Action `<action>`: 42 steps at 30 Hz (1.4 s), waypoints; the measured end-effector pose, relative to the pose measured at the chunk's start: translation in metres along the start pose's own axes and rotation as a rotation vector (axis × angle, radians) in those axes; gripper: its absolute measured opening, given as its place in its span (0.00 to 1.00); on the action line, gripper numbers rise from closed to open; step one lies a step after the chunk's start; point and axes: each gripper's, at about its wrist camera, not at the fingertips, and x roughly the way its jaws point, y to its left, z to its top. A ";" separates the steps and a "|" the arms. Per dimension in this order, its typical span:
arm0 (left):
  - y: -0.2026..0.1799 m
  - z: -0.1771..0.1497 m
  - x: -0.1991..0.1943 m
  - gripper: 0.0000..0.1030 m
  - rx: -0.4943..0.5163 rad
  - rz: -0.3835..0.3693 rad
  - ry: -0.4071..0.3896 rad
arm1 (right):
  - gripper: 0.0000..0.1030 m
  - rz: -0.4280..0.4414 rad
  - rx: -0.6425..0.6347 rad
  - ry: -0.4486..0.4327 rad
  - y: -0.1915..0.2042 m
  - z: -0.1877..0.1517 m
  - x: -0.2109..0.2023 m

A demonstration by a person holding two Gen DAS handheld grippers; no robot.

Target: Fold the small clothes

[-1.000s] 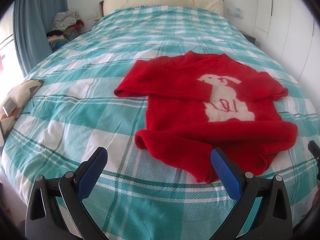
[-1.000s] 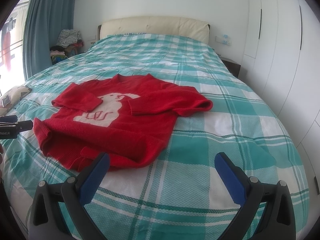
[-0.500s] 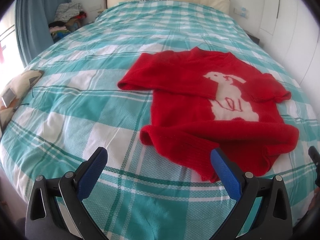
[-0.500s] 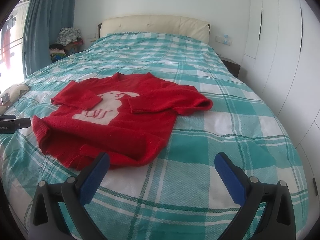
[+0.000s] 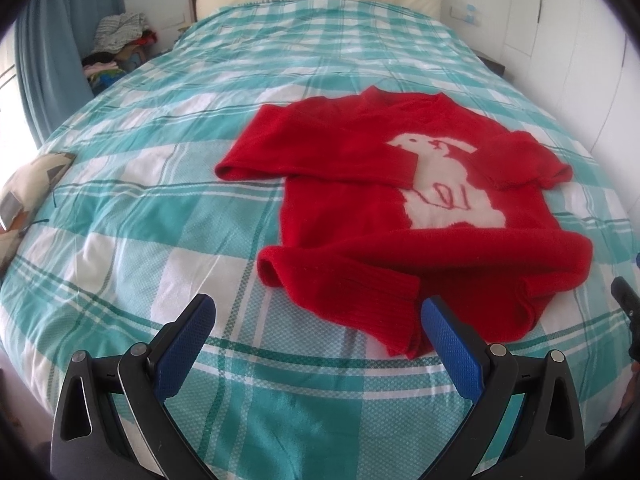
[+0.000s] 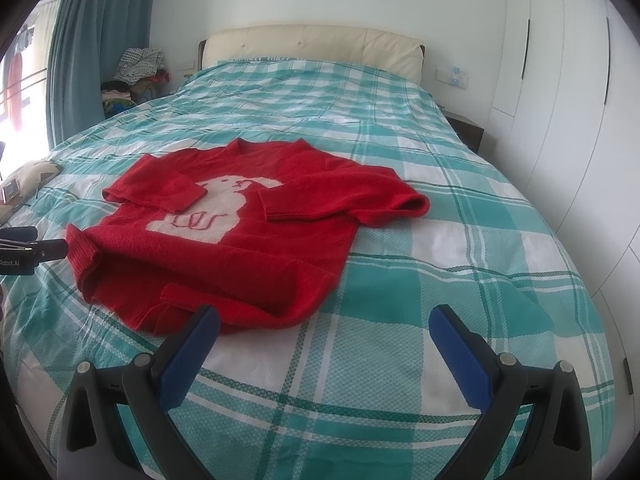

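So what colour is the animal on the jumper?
White, with red lines, on the red jumper. It shows best in the left wrist view.

red sweater (image 5: 360, 240) (rumpled) on bed (image 5: 160, 208)

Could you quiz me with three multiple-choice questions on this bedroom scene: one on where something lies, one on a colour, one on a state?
1. Where does the red knitted sweater lie?
A) on the teal-and-white checked bedspread
B) on the floor
C) on a chair

2. What colour is the animal figure on its front?
A) black
B) white
C) yellow

3. How do the left gripper and right gripper stand?
A) both shut on cloth
B) one open, one shut
C) both open, holding nothing

Answers: 1 A, the sweater rests on the checked cover; 2 B, the figure is white against the red; 3 C, the blue pads are wide apart with only bedspread between them.
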 end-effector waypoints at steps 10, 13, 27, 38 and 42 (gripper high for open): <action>0.000 0.000 0.000 1.00 0.001 0.001 0.002 | 1.00 -0.005 -0.005 0.004 0.000 0.000 0.000; 0.000 0.000 0.000 1.00 0.002 0.002 0.002 | 1.00 -0.006 -0.004 0.003 0.000 0.000 0.000; 0.003 0.000 0.001 1.00 0.002 0.003 0.007 | 1.00 -0.016 -0.015 0.009 -0.001 0.000 0.003; 0.003 0.000 0.002 1.00 0.004 0.006 0.006 | 1.00 -0.018 -0.017 0.009 0.000 0.000 0.003; 0.002 0.000 0.002 1.00 0.004 0.005 0.006 | 1.00 -0.019 -0.018 0.008 -0.001 0.000 0.003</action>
